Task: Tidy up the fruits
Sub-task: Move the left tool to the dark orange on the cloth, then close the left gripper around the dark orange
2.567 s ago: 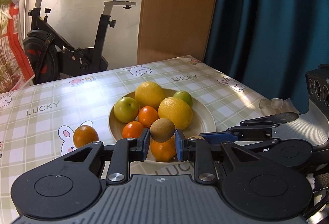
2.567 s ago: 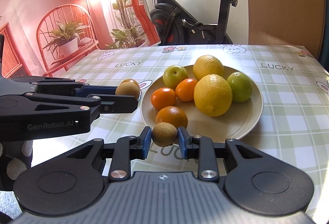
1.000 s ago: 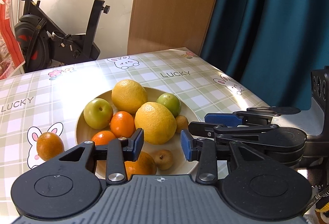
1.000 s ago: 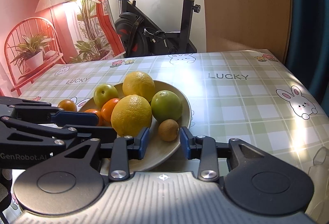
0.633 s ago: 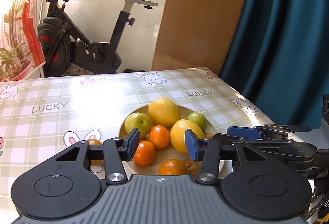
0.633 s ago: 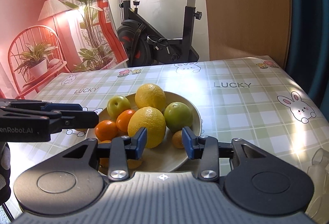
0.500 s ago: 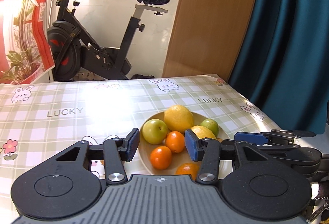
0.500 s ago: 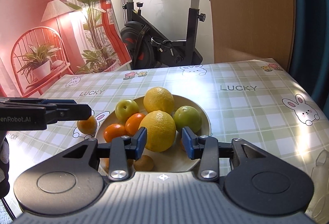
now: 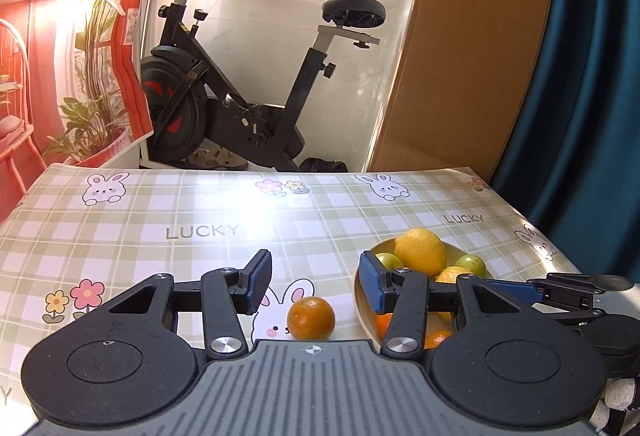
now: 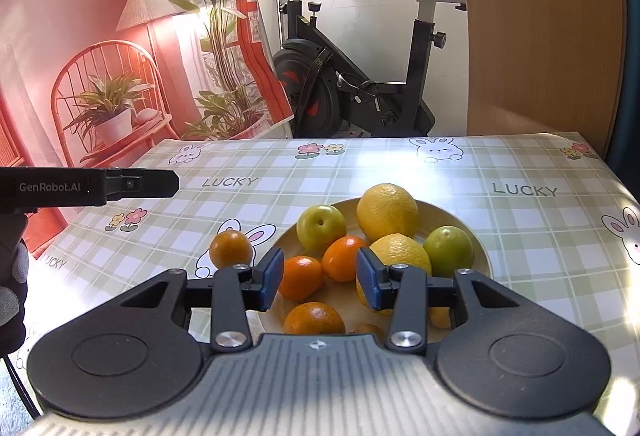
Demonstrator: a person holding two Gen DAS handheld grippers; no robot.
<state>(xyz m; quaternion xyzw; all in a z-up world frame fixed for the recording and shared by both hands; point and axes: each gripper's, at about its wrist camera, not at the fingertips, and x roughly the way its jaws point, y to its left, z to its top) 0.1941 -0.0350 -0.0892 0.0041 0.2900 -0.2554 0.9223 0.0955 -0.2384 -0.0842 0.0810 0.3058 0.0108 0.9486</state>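
Note:
A beige plate (image 10: 478,244) holds lemons (image 10: 387,211), green fruits (image 10: 321,223), oranges (image 10: 301,278) and small brown kiwis (image 10: 368,328). One orange (image 9: 311,318) lies alone on the tablecloth just left of the plate; it also shows in the right wrist view (image 10: 231,248). My left gripper (image 9: 314,280) is open and empty, with the lone orange low between its fingers. My right gripper (image 10: 320,278) is open and empty, above the near side of the plate. The plate (image 9: 362,304) sits at the right in the left wrist view.
The table has a green checked cloth (image 9: 200,232) with rabbits and "LUCKY". An exercise bike (image 9: 240,95) stands behind the far edge. A wooden panel (image 9: 468,55) and a teal curtain (image 9: 580,75) are at the back right. The table's right edge is near the plate.
Both grippers let go of their kiwis onto the plate, opened and pulled back. The left gripper has swung left, so the lone orange now lies between its fingers.

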